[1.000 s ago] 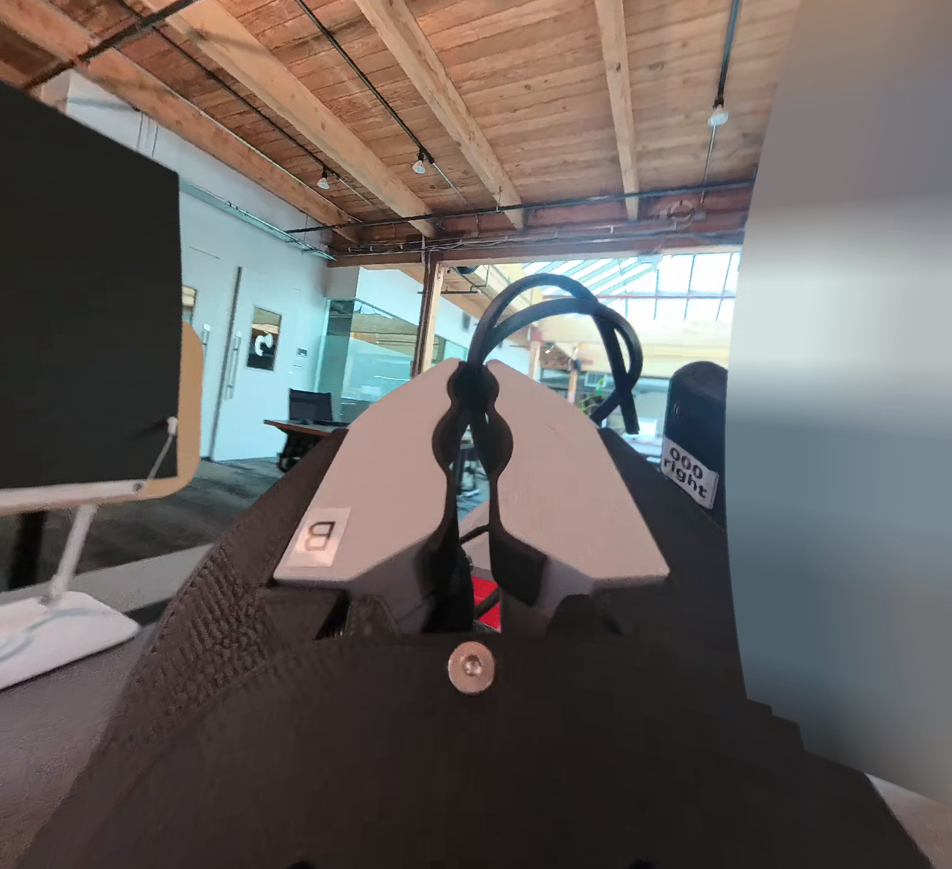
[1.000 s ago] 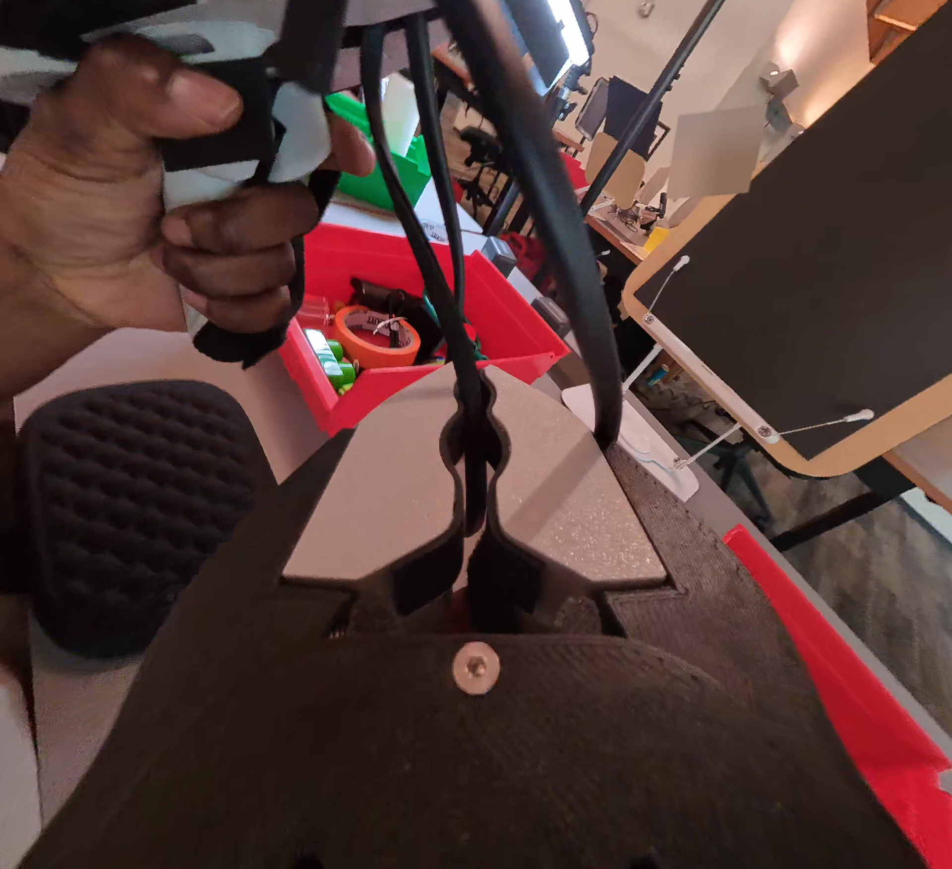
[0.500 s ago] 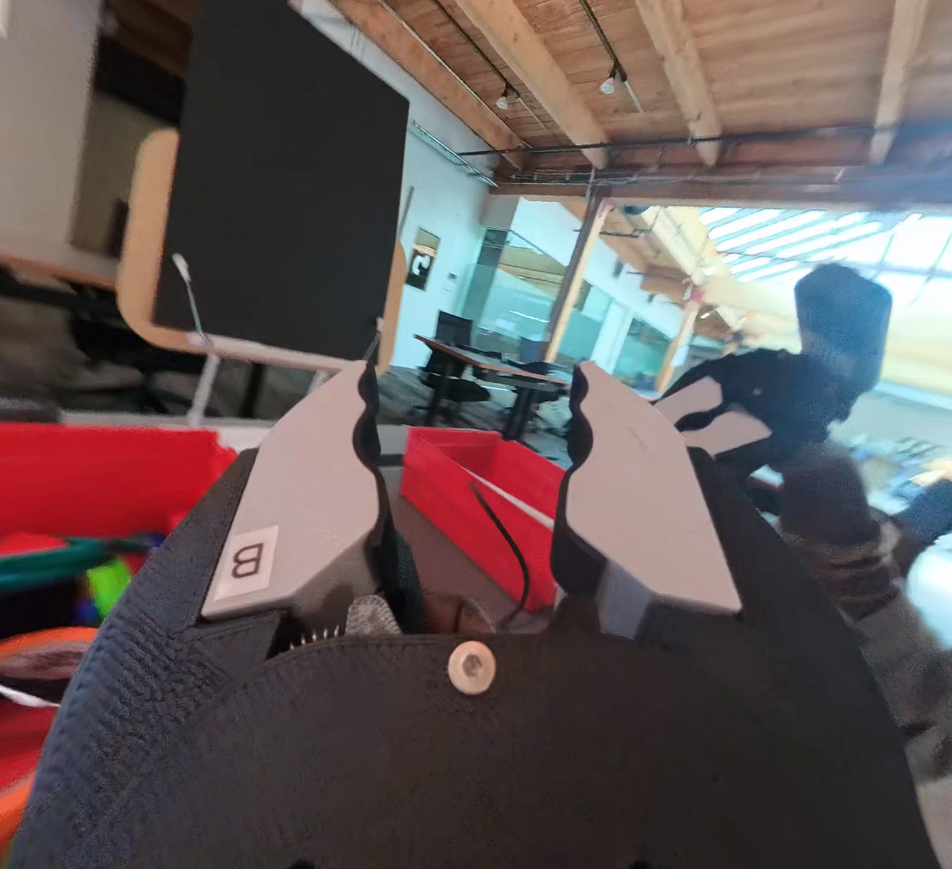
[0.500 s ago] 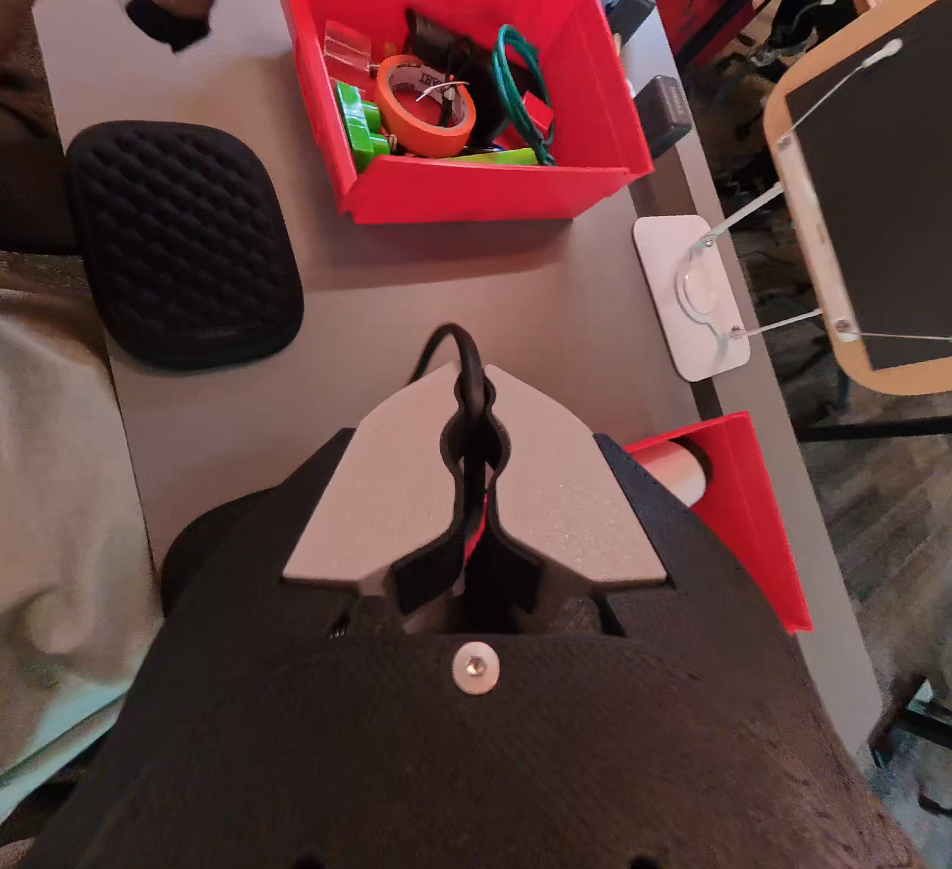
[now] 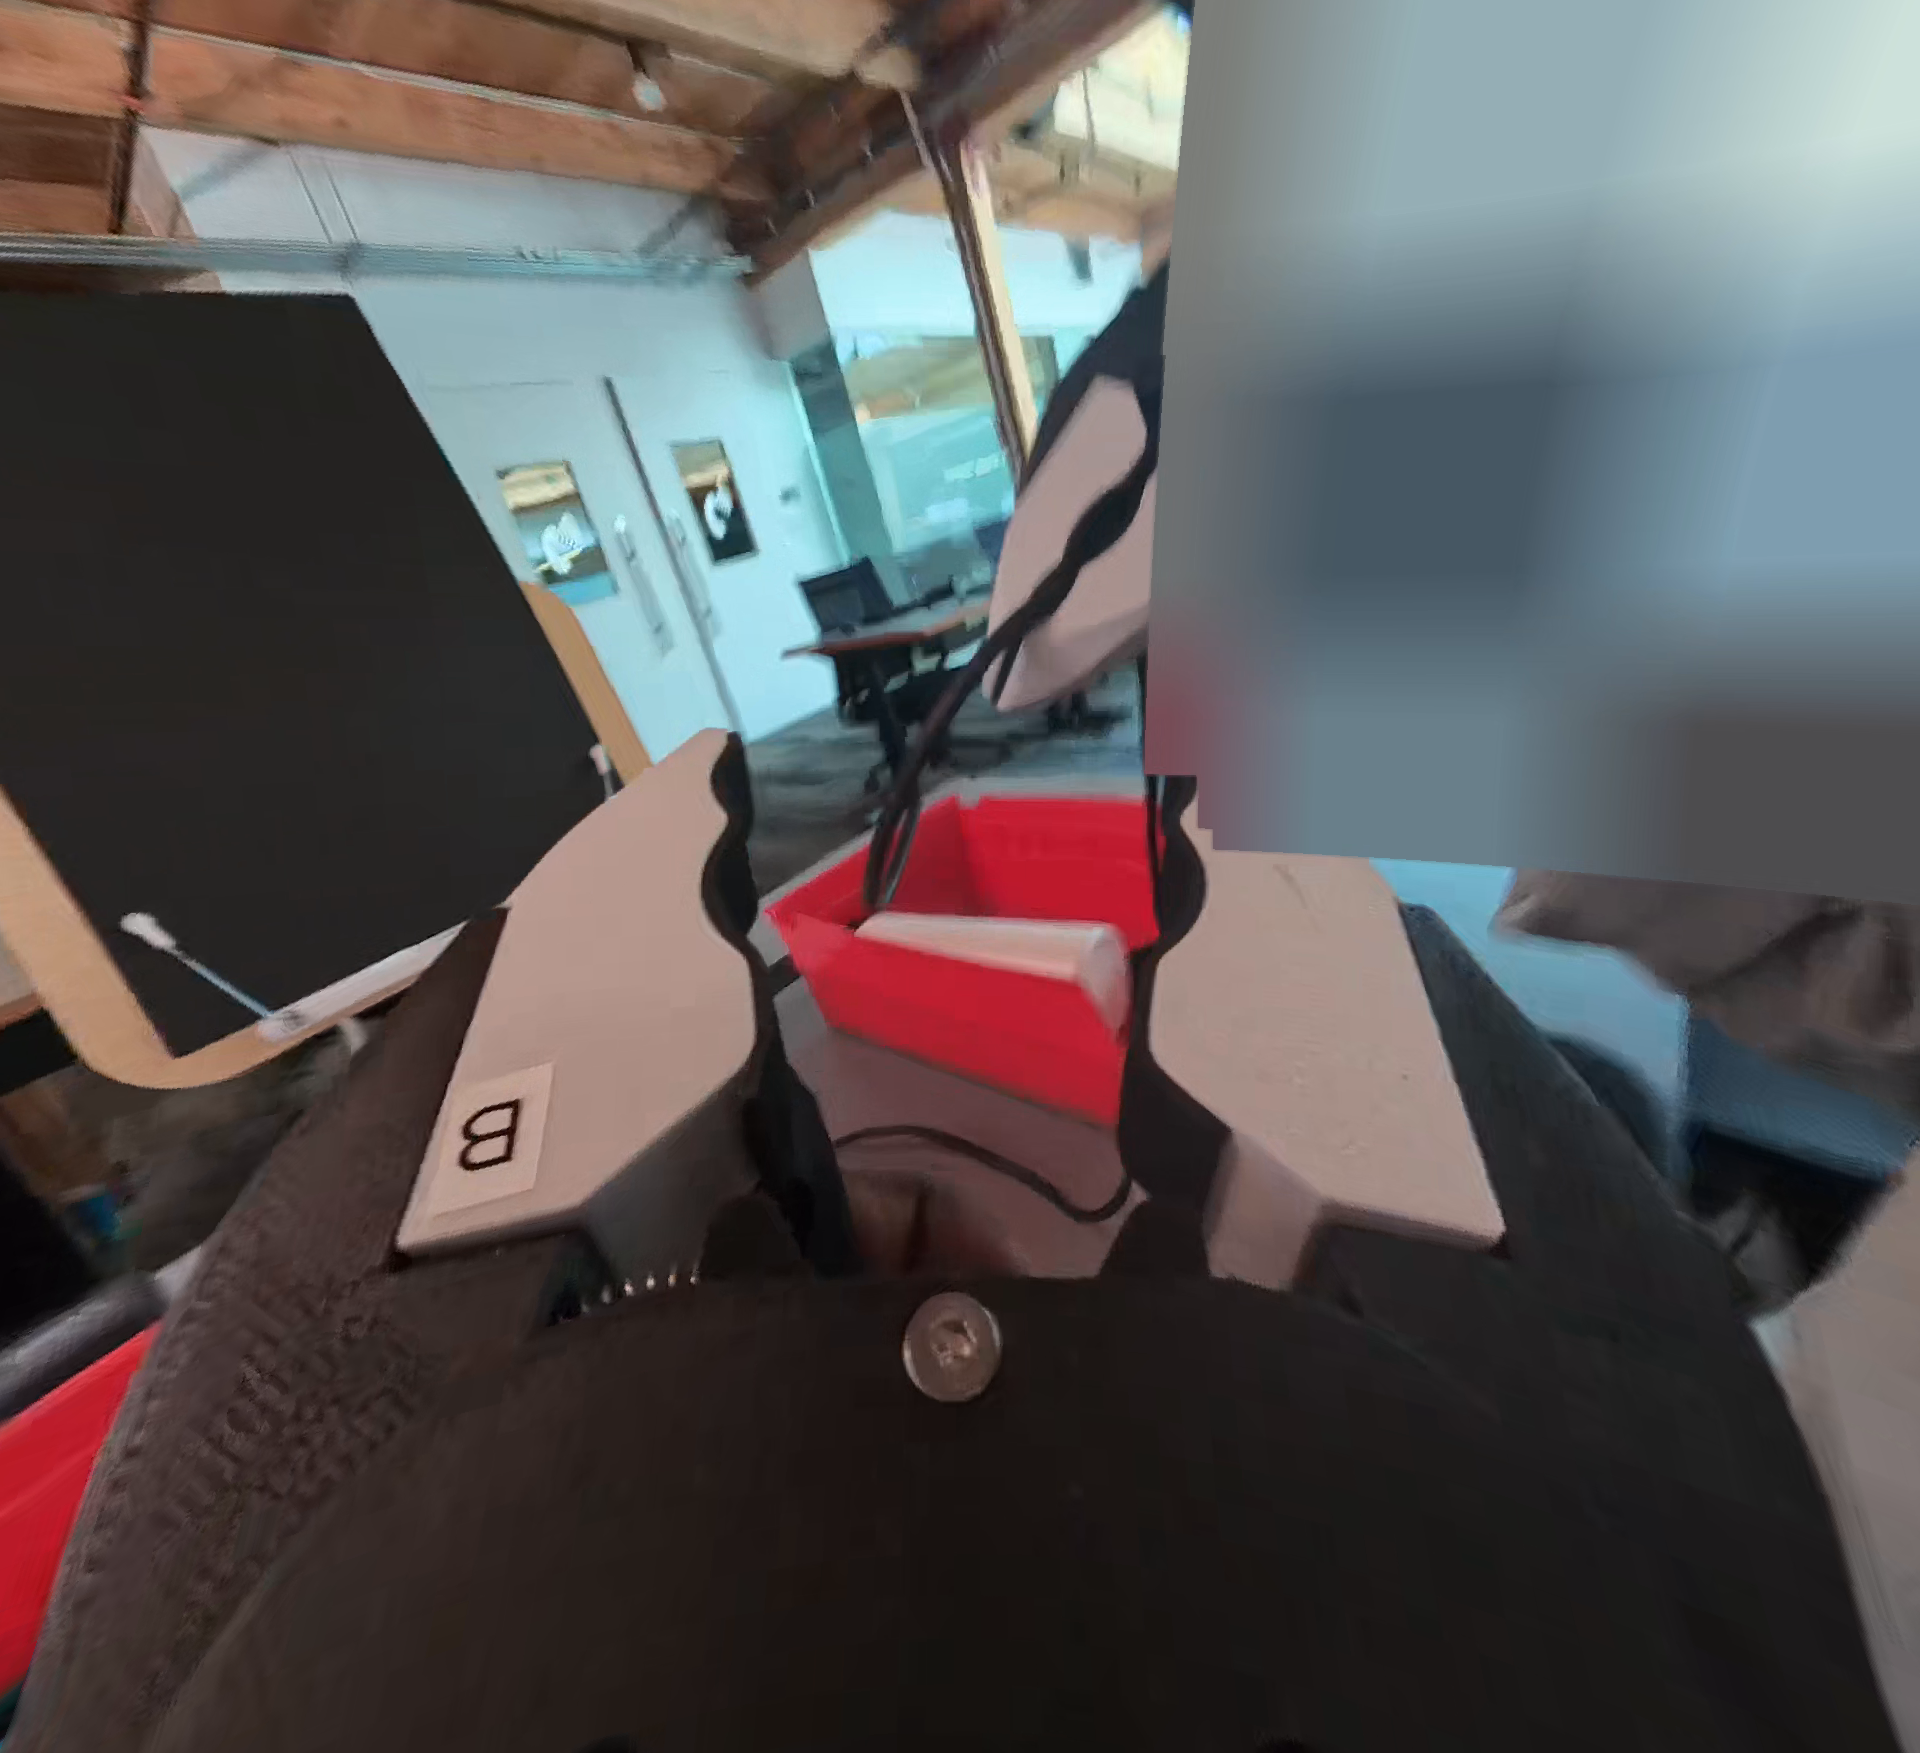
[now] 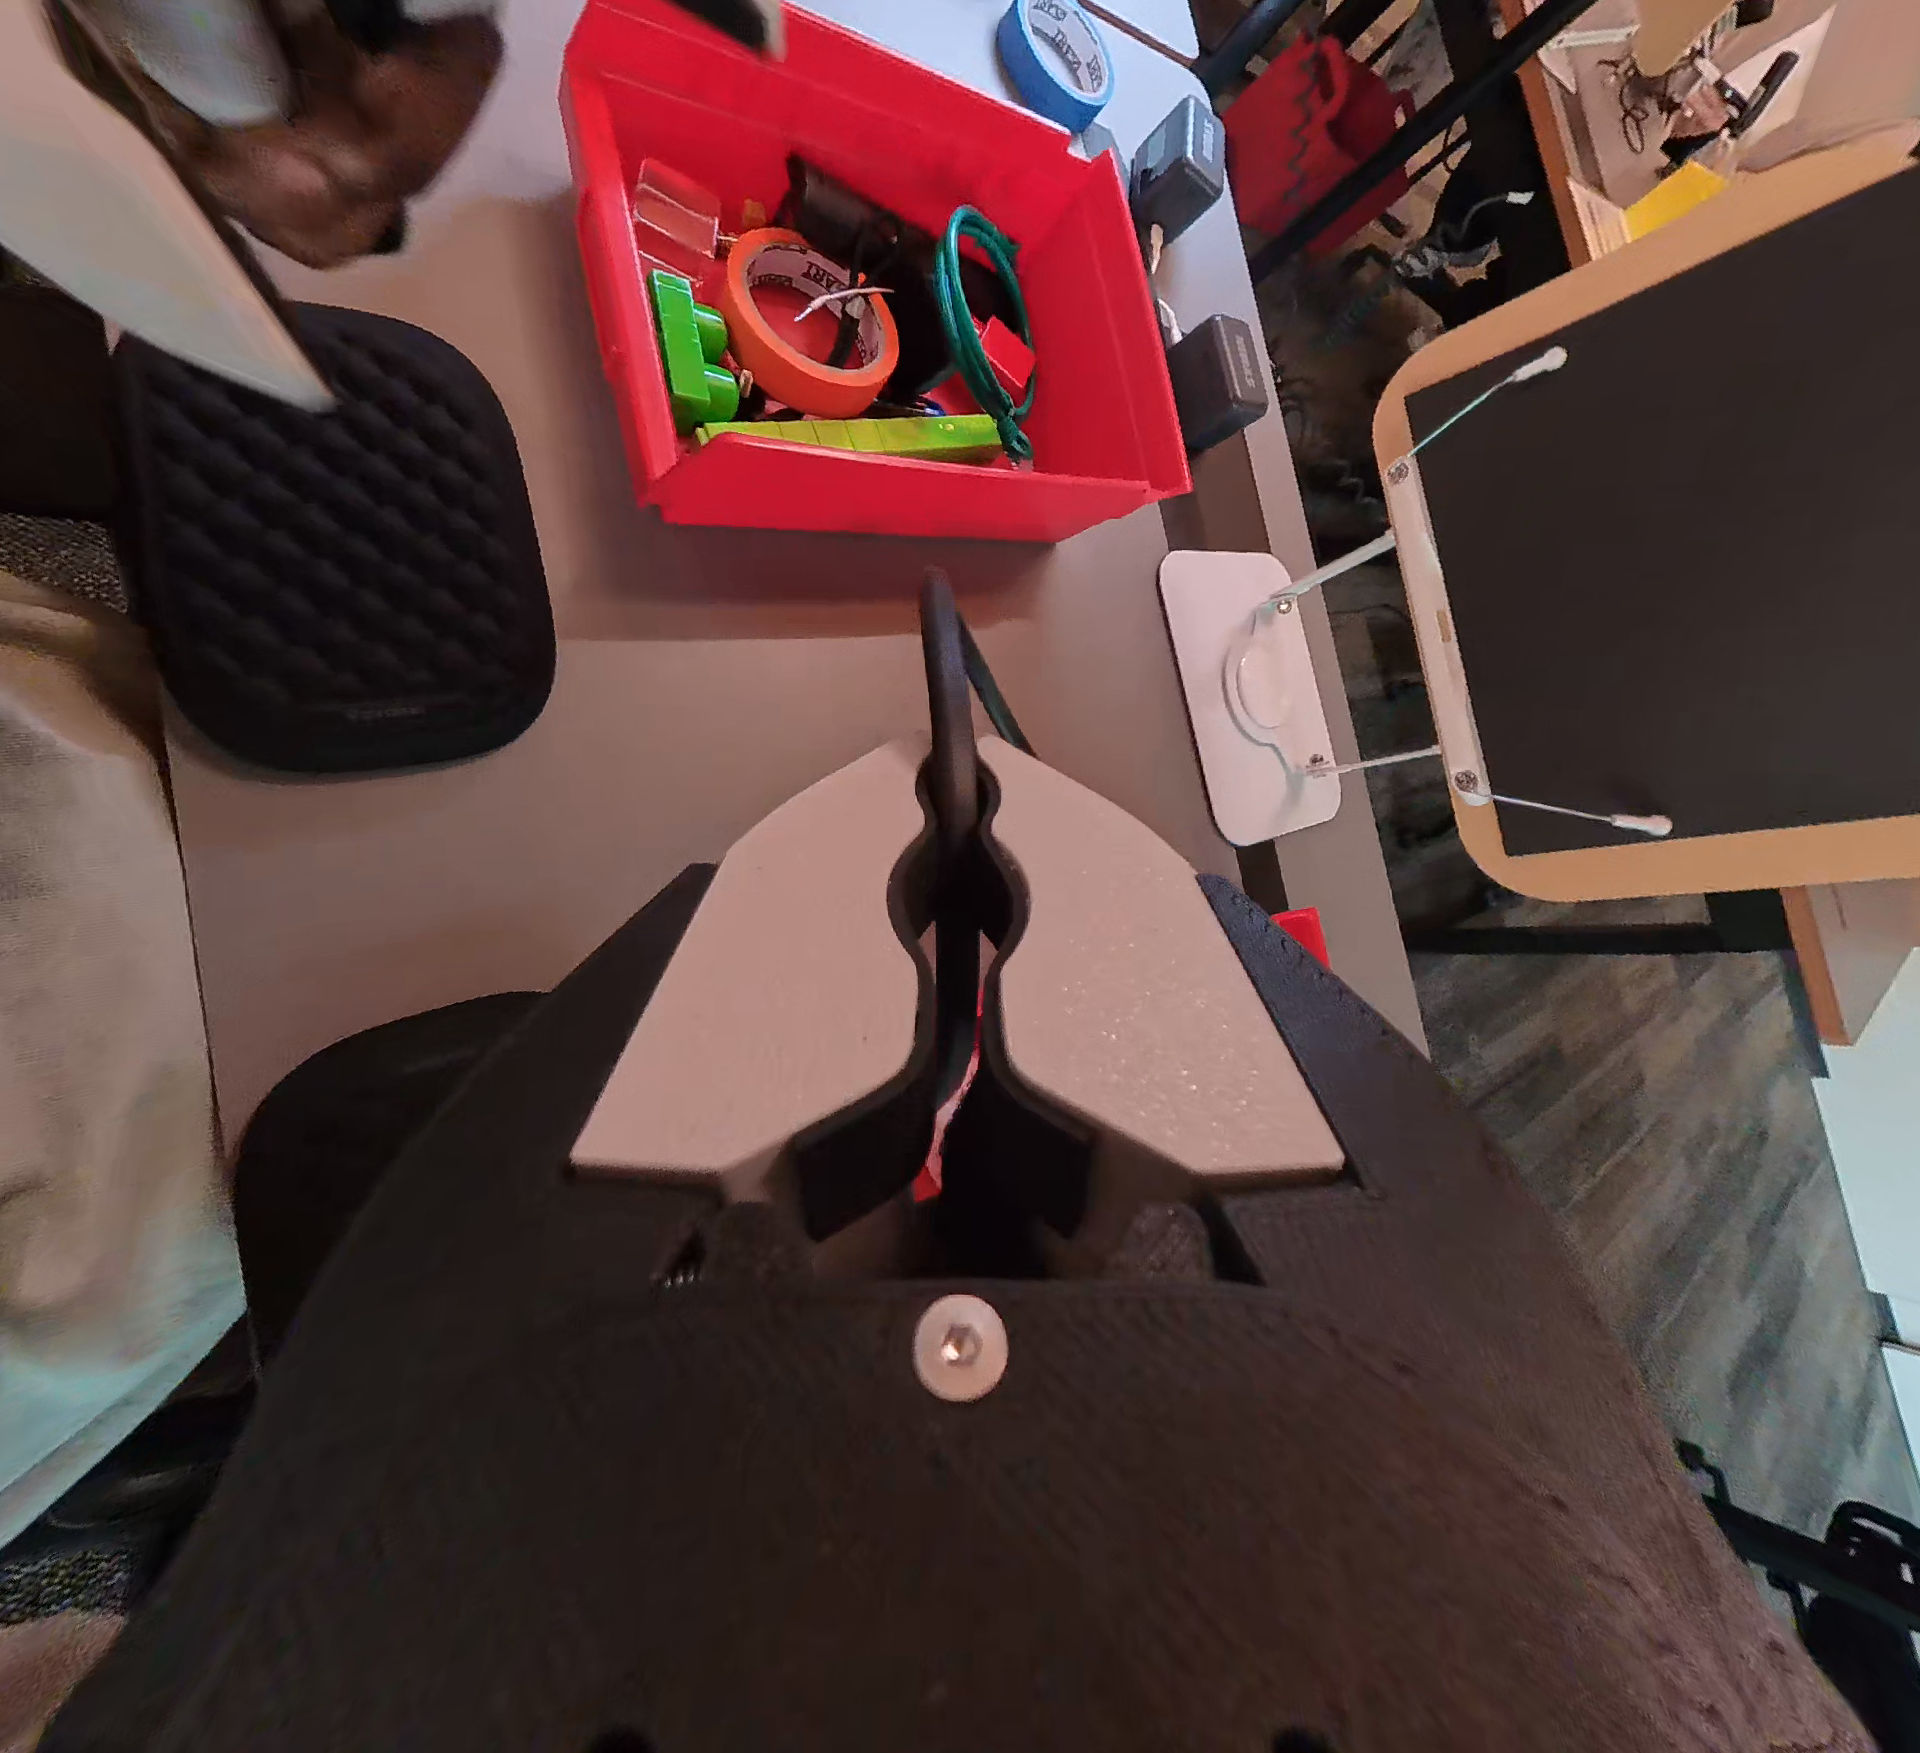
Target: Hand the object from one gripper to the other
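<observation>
The black cable (image 6: 949, 664) is pinched between the jaws of my right gripper (image 6: 951, 758), which is shut on it and points down at the grey table (image 6: 675, 747). In the left wrist view my left gripper (image 5: 951, 778) is open and empty. That view shows the right gripper (image 5: 1070, 560) up ahead, with the cable (image 5: 930, 747) hanging from it toward a red bin (image 5: 935, 1017). The left gripper's fingers (image 6: 156, 249) show spread apart at the top left of the right wrist view, well away from the cable.
A red bin (image 6: 883, 498) holds orange tape (image 6: 810, 332), green blocks and a green wire. A black padded mat (image 6: 332, 540), blue tape (image 6: 1055, 51), two black adapters (image 6: 1221, 378) and a white stand base (image 6: 1247, 695) with a black board (image 6: 1683, 508) are on or by the table. The tips of one gripper are about 9 cm away from the tips of the other.
One second ago both grippers were shut on the cable. My left gripper has opened, let go and drawn away. My right gripper keeps the cable and has tilted down over the table.
</observation>
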### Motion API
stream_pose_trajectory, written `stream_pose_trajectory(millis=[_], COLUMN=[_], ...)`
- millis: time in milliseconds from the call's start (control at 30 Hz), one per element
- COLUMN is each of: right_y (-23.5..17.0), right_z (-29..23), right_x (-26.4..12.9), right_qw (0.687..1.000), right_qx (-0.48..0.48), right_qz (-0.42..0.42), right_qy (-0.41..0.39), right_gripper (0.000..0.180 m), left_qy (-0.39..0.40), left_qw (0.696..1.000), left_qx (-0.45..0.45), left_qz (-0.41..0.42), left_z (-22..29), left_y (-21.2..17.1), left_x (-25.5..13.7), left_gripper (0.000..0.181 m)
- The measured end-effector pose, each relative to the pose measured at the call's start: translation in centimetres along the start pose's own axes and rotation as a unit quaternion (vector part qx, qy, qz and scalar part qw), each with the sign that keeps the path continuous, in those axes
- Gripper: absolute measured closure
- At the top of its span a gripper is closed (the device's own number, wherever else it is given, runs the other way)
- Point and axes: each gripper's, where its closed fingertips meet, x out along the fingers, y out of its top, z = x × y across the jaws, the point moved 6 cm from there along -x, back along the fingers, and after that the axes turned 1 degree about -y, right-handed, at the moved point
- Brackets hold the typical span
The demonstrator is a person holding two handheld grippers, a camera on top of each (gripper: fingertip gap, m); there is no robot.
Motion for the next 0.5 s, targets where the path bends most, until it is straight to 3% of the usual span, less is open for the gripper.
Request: stream_pose_trajectory(millis=[33,300,367,500], right_y=[0.1,0.3,0.2,0.1], right_z=[-0.1,-1.9,-2.0,-1.8], right_x=[0.0,0.4,0.5,0.2], right_qw=[1.0,0.999,0.999,0.997], right_qx=[-0.003,-0.01,-0.004,0.022], right_qz=[0.001,0.014,0.022,0.068], right_qy=[0.003,0.036,0.035,0.027], right_gripper=[0.179,0.178,0.179,0.178], left_qy=[0.005,0.068,0.058,0.028], left_qw=[1.0,0.959,0.959,0.966], left_qx=[0.026,0.247,0.253,0.227], left_qz=[-0.017,-0.121,-0.117,-0.121], left_z=[0.1,1.2,1.4,1.2], left_y=[-0.3,-1.7,-1.7,-1.1], left_x=[0.7,5.2,5.4,5.6], left_gripper=[0.108,0.155,0.174,0.177])
